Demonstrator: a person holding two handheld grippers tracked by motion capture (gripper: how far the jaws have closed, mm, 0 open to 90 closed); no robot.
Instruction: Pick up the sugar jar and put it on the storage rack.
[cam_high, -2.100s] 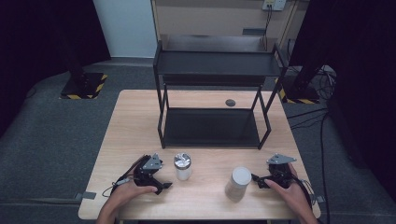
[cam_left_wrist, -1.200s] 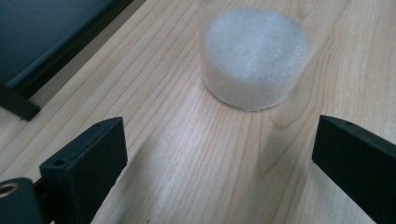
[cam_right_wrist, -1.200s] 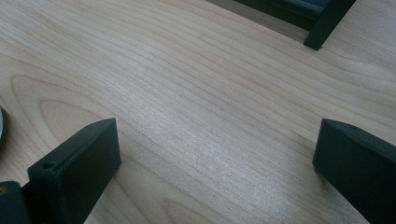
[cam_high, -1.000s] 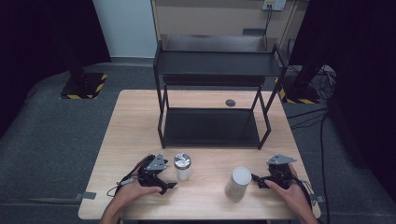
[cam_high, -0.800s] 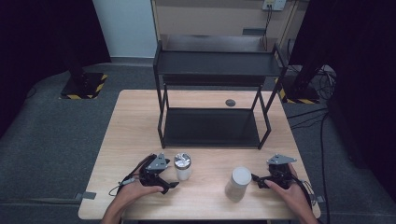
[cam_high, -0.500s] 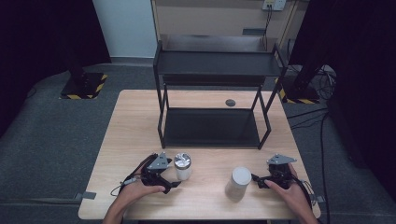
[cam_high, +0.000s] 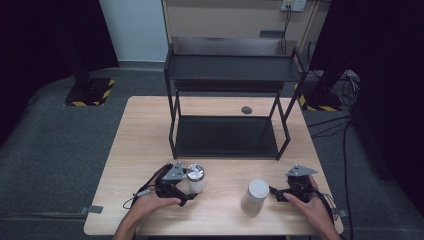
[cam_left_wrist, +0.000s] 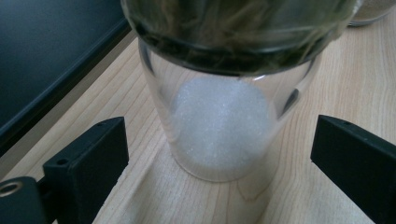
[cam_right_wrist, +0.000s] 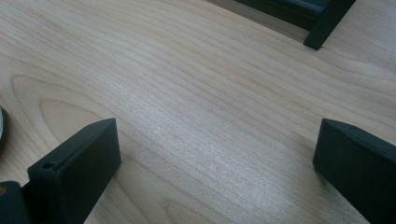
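Observation:
A small glass jar (cam_high: 195, 178) with a shiny metal lid stands near the table's front, left of centre. In the left gripper view the jar (cam_left_wrist: 219, 126) holds white granules and sits between the two black jaws with a gap on each side. My left gripper (cam_high: 190, 189) is open around it. A white-lidded jar (cam_high: 256, 196) stands at the front right. Just right of it, my right gripper (cam_high: 276, 192) rests open on the table, pointing at that jar. In the right gripper view, bare wood lies between the jaws of the right gripper (cam_right_wrist: 215, 154).
A black two-level rack (cam_high: 227, 75) stands on the middle and far part of the wooden table (cam_high: 140, 130); one of its legs (cam_right_wrist: 327, 23) shows ahead of the right gripper. A small dark round object (cam_high: 246, 110) lies behind the rack.
My left gripper has slid right toward the metal-lidded jar, bringing its jaws around it. The right gripper and both jars have stayed in place.

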